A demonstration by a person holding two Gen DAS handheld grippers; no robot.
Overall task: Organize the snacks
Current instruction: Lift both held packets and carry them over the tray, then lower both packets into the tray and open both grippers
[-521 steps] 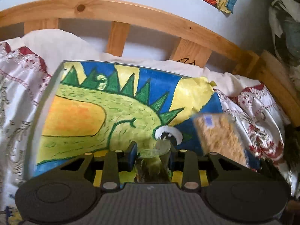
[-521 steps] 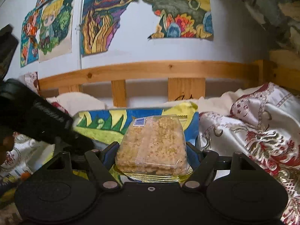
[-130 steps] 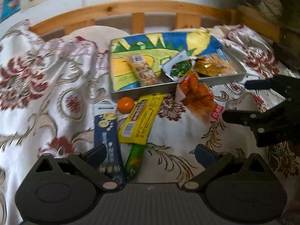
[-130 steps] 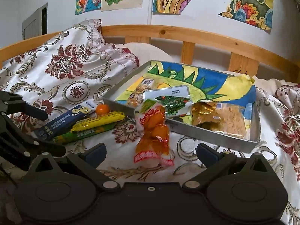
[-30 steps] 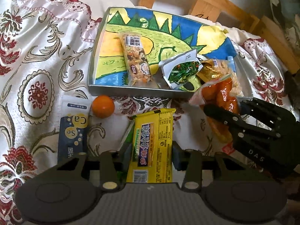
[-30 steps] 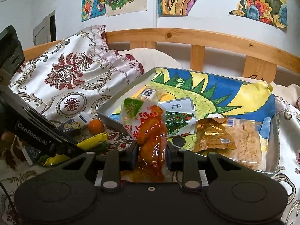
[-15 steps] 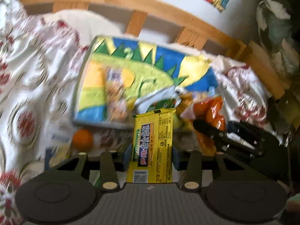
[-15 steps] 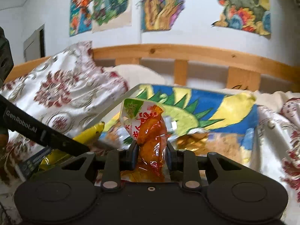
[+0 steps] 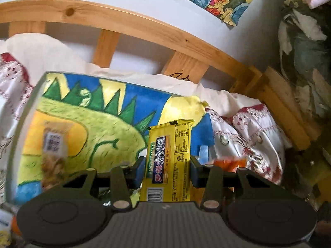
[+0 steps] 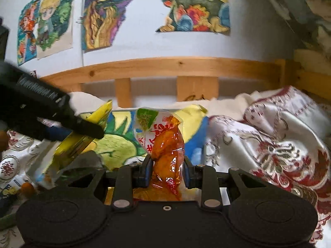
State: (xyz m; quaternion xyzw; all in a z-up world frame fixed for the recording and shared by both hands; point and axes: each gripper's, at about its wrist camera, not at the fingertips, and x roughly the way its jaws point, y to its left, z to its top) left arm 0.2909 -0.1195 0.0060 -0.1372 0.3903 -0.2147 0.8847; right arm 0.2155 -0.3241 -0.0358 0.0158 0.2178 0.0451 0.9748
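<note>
We find both claws loaded and hanging over the shallow grey metal tray lined with a blue, green and yellow dragon painting [image 9: 99, 111], which rests on the bed and serves as our landmark.

The left claw [image 9: 166, 168] pinches a flat yellow foil biscuit packet with a barcode [image 9: 168, 157] across its width, the packet standing on end above the tray's right half. The right claw [image 10: 166, 170] pinches a clear pouch of orange-red snack pieces with a green and white label [image 10: 163, 142] at its waist, also above the tray's right half, towards the near rim. A clear-wrapped oat bar with a white label [image 9: 52, 144] lies in the tray's left half, blurred. A small orange fruit [image 10: 26, 188] sits on the bed off the tray's near left corner.

Risks, as we judge them:

- Collision. In the right wrist view the left claw crosses just left of the pouch. Both aim for the same part of the tray, so lowering together could knock one packet loose.
- Slip. The pouch is slick and bulges either side of the pads; a quick turn could let it slide out short of the tray, onto the white and red floral satin bedcover [image 10: 279, 134].
- Poor landing. The yellow packet is upright; released from height it may tip over the tray's right rim.
- Unstable base. The tray rests on soft bedding, so a hard press could tilt it and shift its contents.
</note>
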